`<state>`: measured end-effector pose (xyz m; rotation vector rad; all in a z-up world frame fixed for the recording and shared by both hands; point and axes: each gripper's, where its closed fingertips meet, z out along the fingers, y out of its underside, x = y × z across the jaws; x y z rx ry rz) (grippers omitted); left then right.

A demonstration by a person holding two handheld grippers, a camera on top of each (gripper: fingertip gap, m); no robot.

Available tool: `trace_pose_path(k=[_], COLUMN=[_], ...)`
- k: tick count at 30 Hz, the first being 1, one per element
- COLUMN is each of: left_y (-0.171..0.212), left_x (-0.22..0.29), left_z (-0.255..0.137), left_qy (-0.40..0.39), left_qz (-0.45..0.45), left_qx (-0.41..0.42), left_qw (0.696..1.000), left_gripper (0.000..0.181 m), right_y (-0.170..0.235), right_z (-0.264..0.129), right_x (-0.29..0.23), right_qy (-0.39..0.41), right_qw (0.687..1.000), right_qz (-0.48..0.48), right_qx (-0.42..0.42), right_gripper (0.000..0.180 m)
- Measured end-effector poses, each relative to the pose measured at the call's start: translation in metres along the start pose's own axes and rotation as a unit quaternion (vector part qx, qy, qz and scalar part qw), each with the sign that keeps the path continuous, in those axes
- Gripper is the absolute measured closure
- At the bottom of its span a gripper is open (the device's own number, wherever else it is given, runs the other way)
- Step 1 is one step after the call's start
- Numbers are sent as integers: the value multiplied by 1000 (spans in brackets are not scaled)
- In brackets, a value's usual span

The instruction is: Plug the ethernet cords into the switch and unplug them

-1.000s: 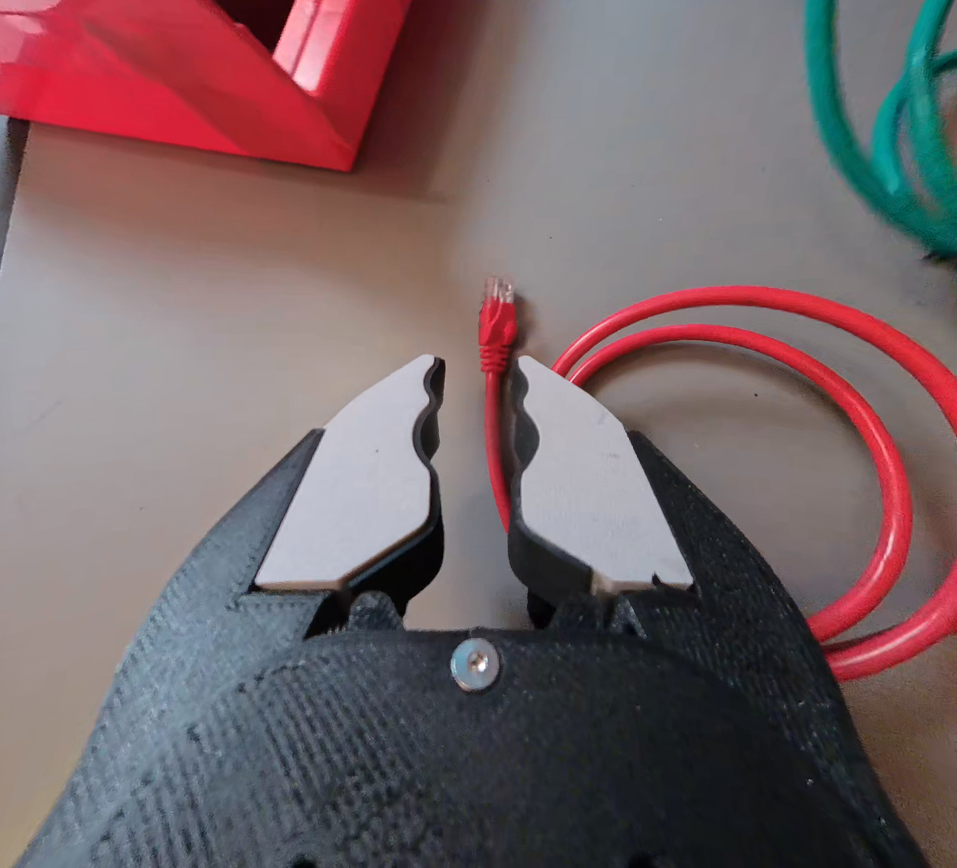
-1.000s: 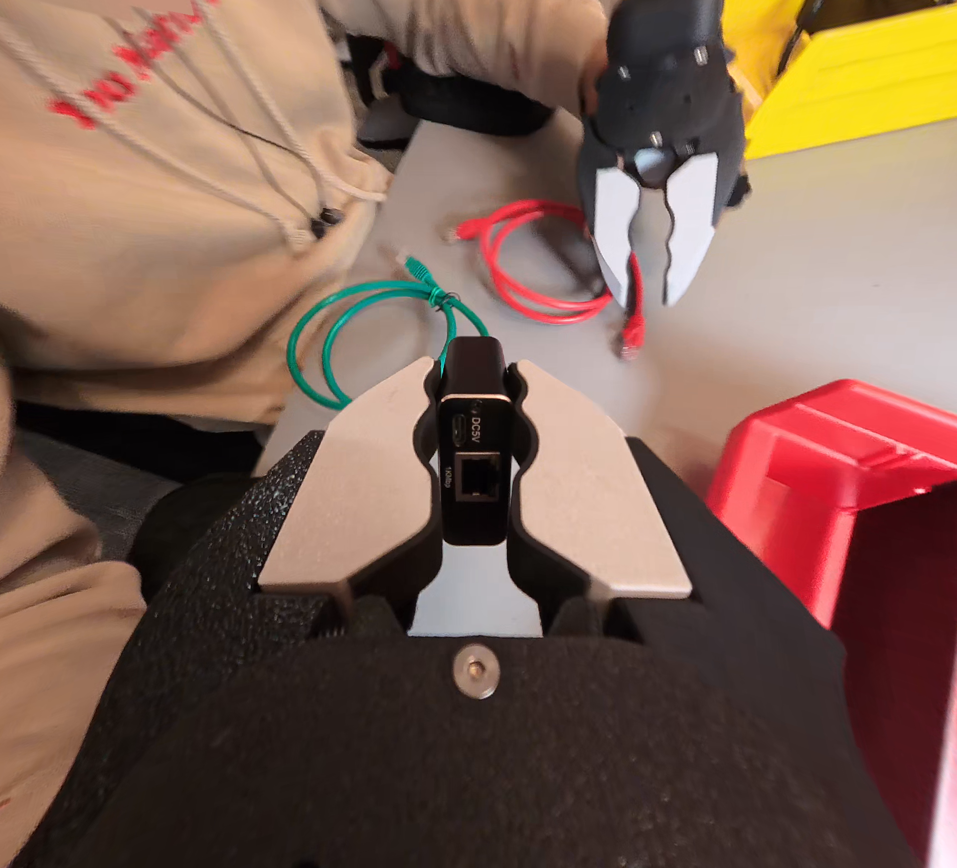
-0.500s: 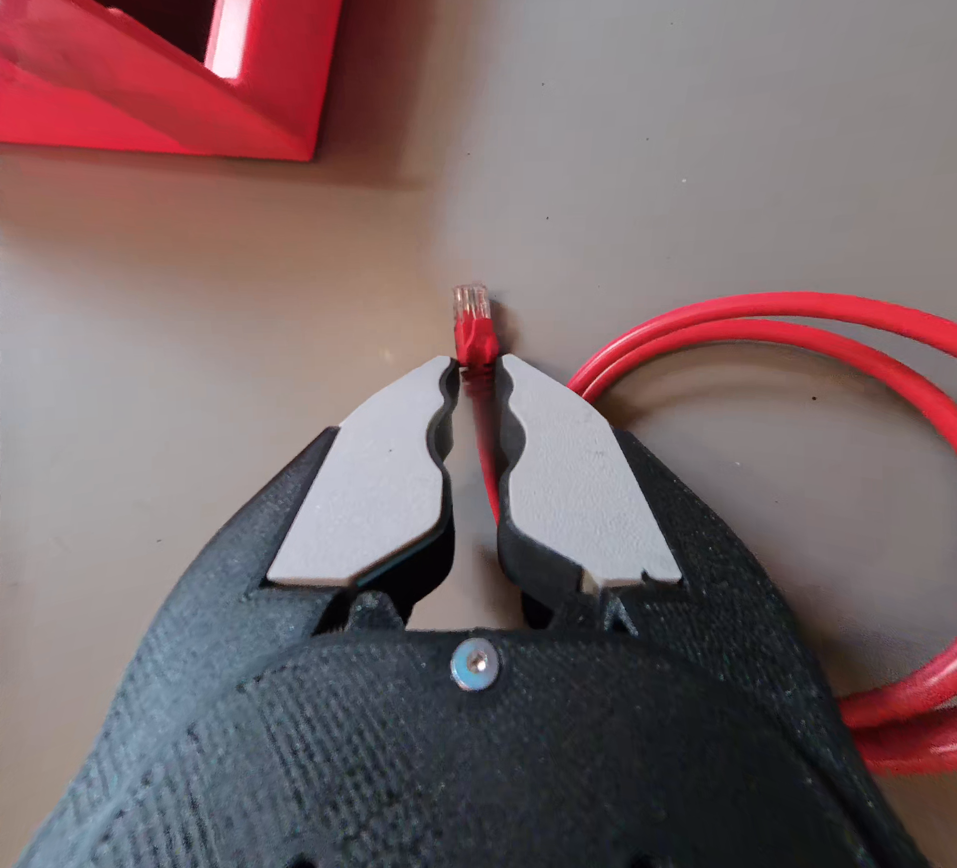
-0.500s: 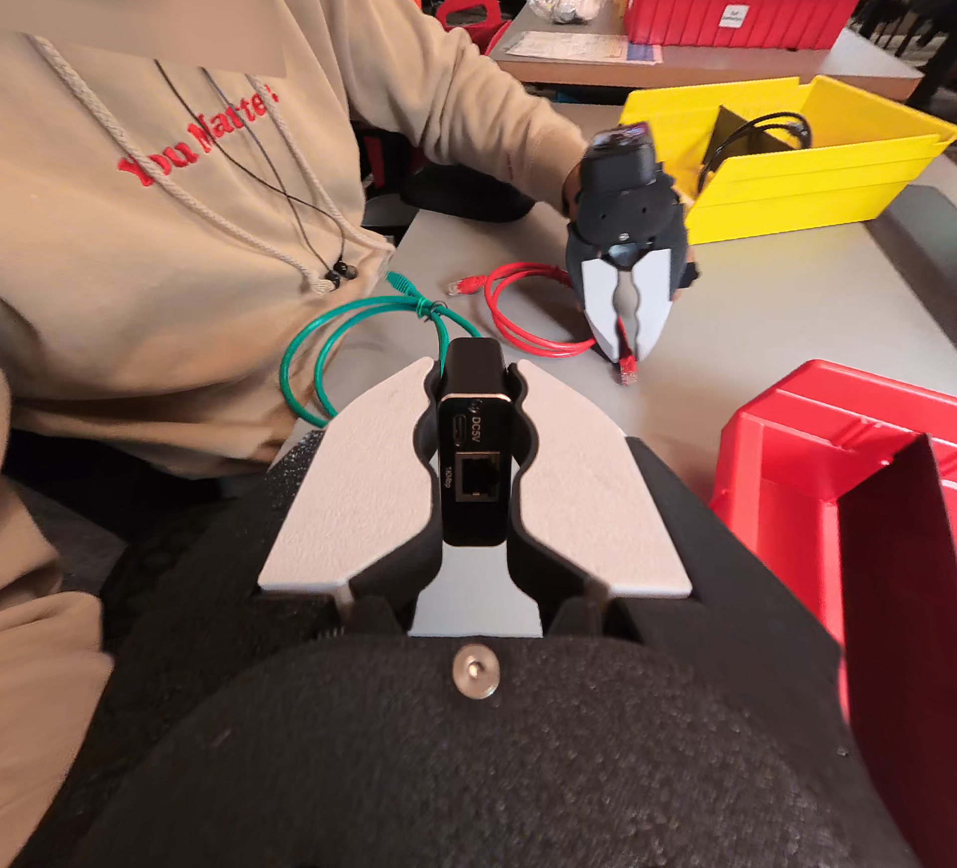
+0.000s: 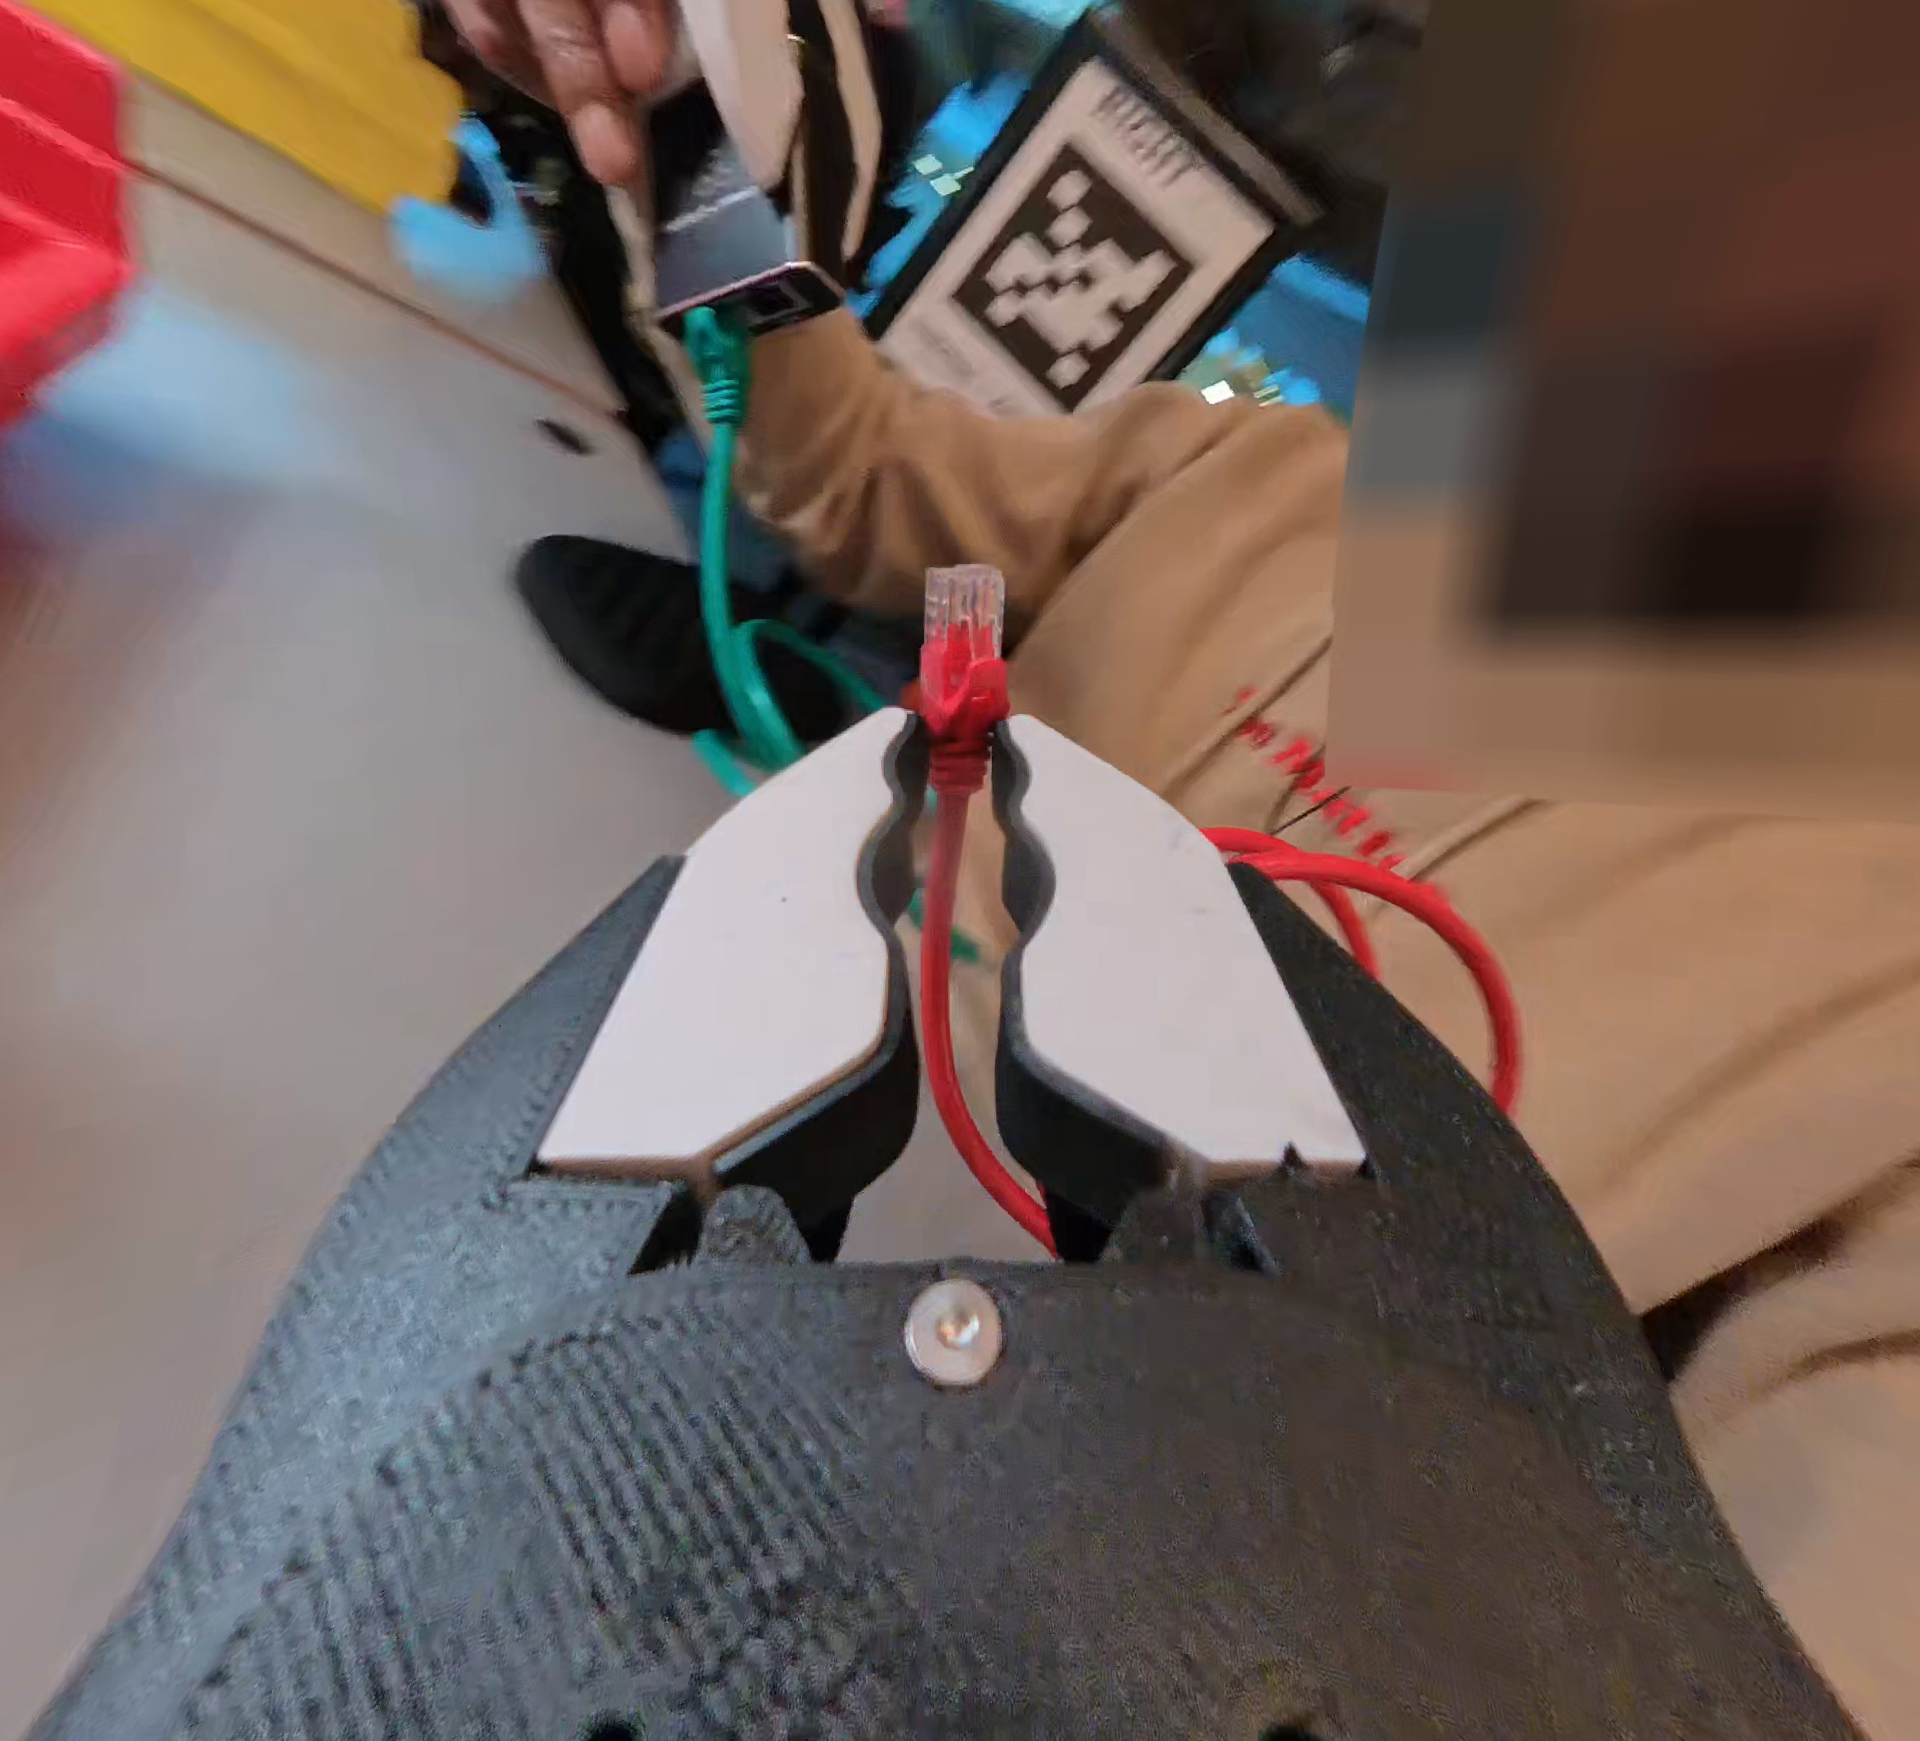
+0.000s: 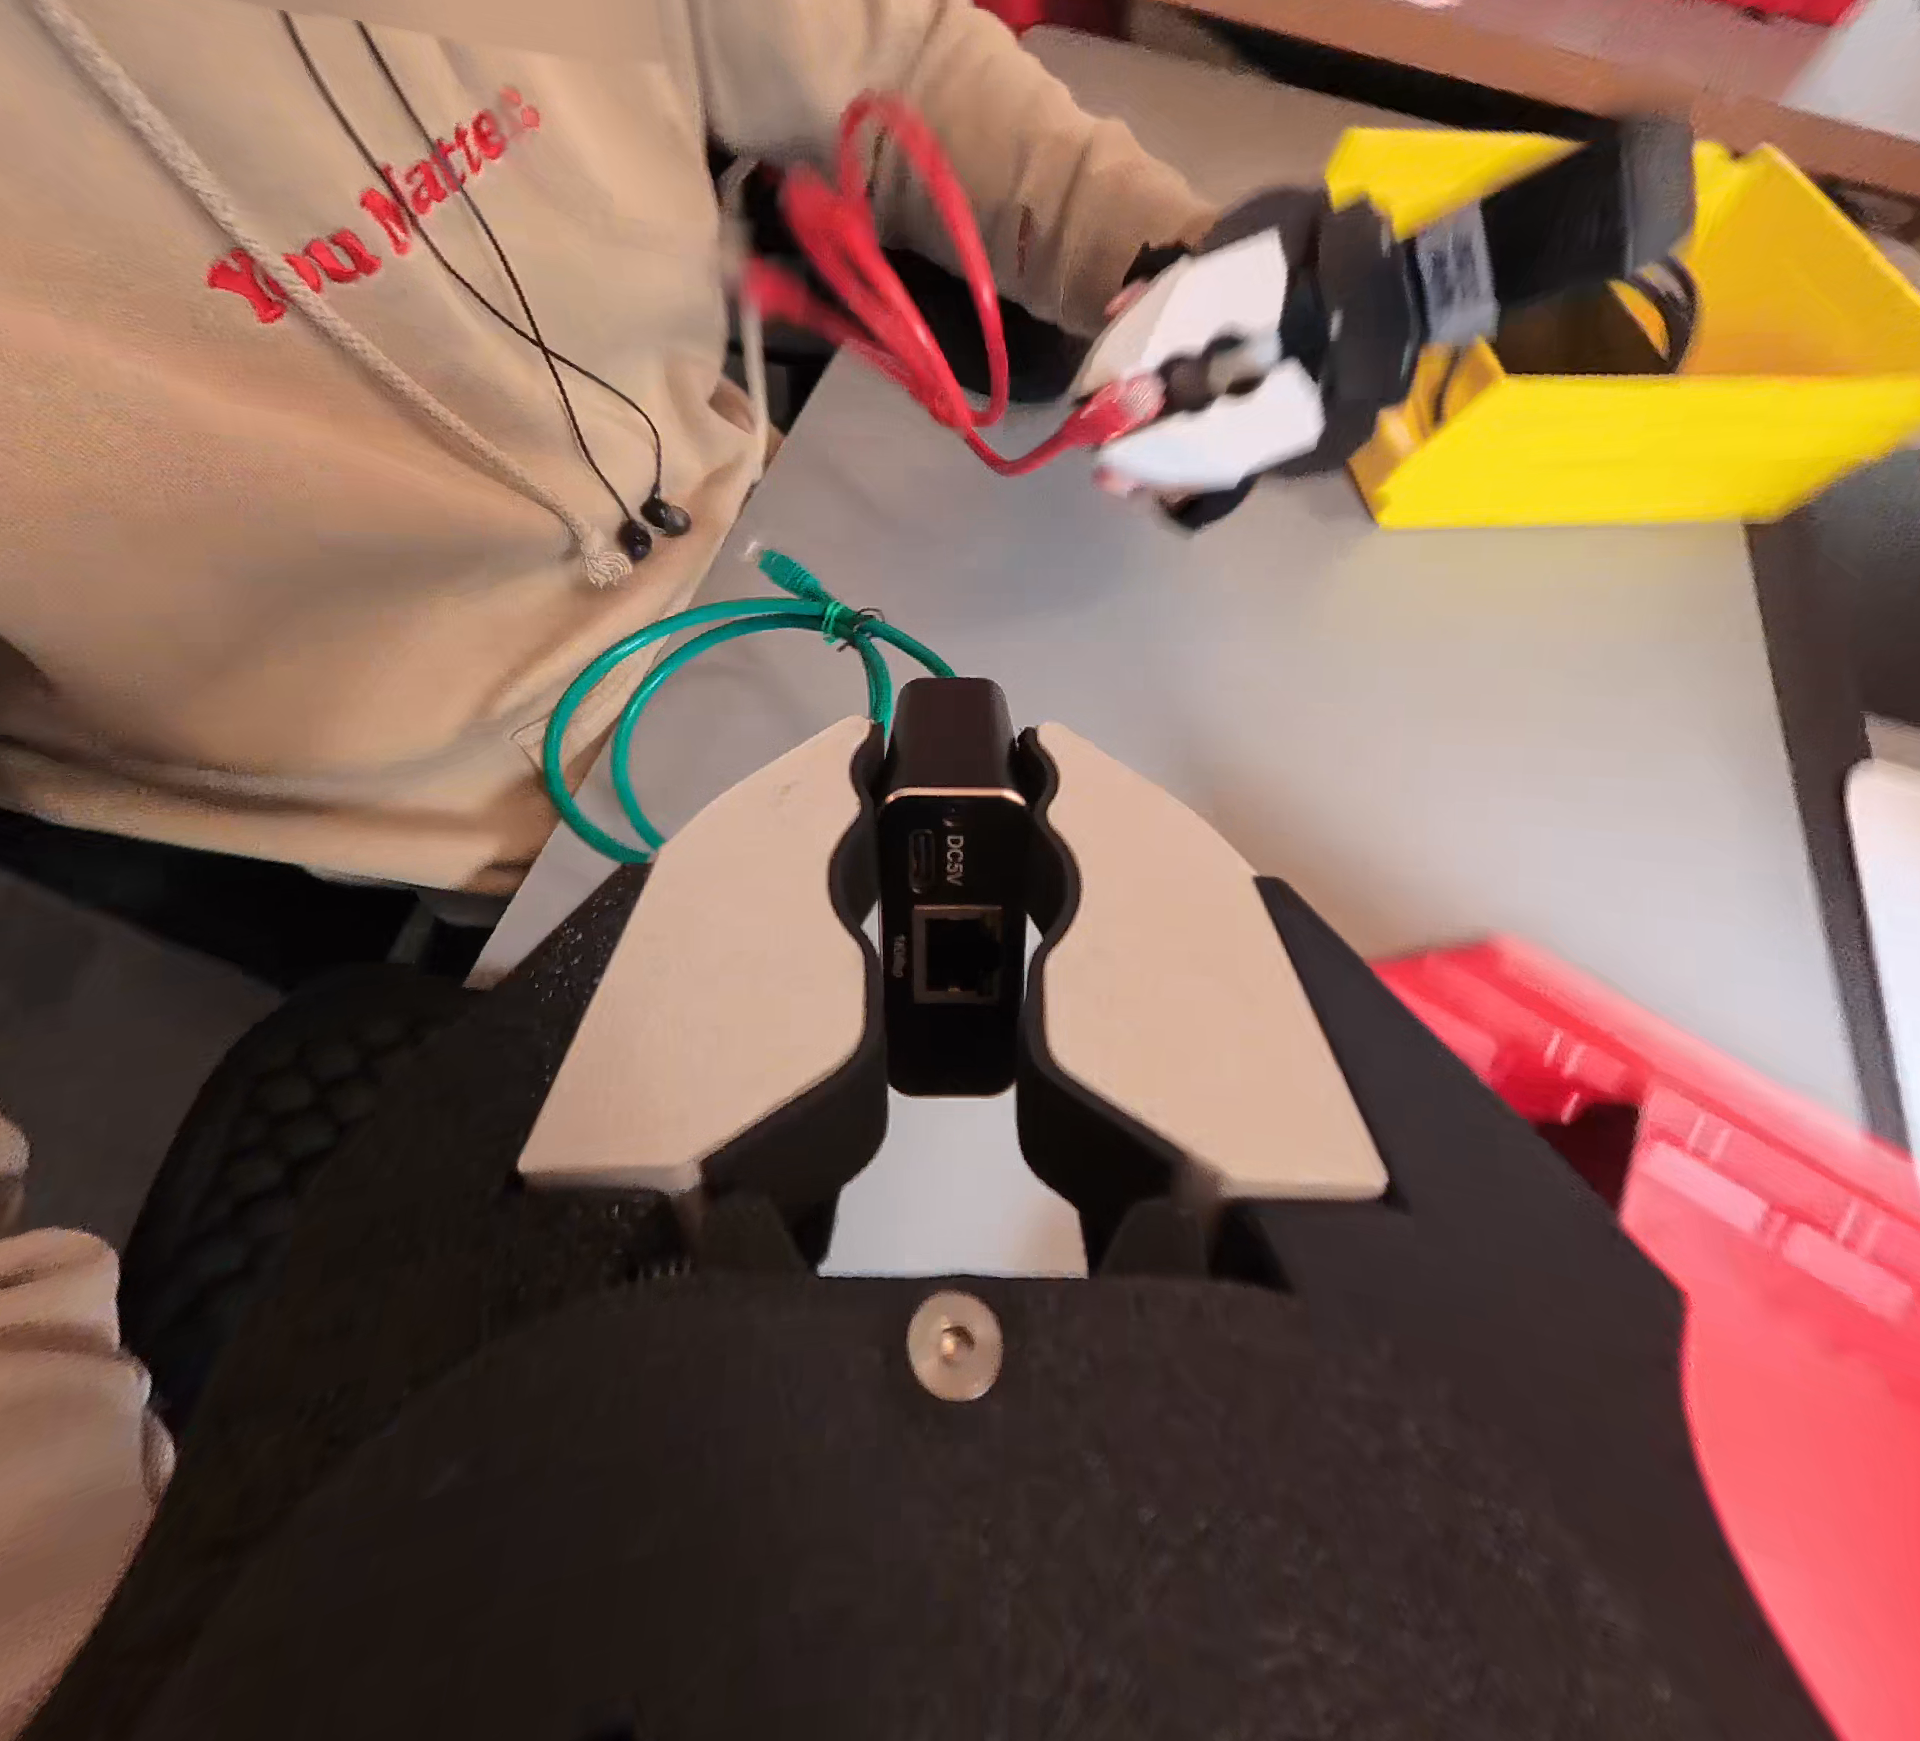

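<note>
At about 11 o'clock from the left hand-held gripper, up and well apart in its own view, hangs the switch, and that bearing is what the coming insertion turns on. The left hand-held gripper is pressed together on the boot of the red cord, just behind its clear plug, so the plug juts straight out past the fingertips toward 12 o'clock, its long axis in line with the fingers; the slack loops away at 3 o'clock over the person's tan sleeve. The right hand-held gripper pinches the dark switch across its narrow sides, long axis along the fingers, an empty port facing the camera. The green cord runs to the switch's far end; in the left view its plug sits at that end beside an open socket. From the right view the left hand-held gripper shows at 1 o'clock, raised off the grey desk, turned sideways with the plug aimed toward 9 o'clock. By my reading, the left hand must swing the plug round to the free socket, latch tab correctly turned.
</note>
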<state>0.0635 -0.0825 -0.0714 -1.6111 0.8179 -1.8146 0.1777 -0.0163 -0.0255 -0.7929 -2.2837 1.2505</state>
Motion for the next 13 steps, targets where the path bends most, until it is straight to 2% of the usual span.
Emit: trace_pose_path(k=[5, 9, 13], left_y=[15, 16, 8], left_x=[12, 24, 34], left_z=[33, 43, 38], left_qy=[96, 119, 128], left_qz=[-82, -98, -88], left_qx=[9, 6, 23], left_qw=[992, 988, 988], left_gripper=[169, 169, 169], right_y=[-44, -56, -61], right_z=[42, 67, 77], right_x=[13, 12, 13], right_qy=[-63, -126, -155], right_qw=[996, 990, 984], right_qz=[-54, -57, -56], right_qx=[-21, 12, 68], right_gripper=[156, 156, 156])
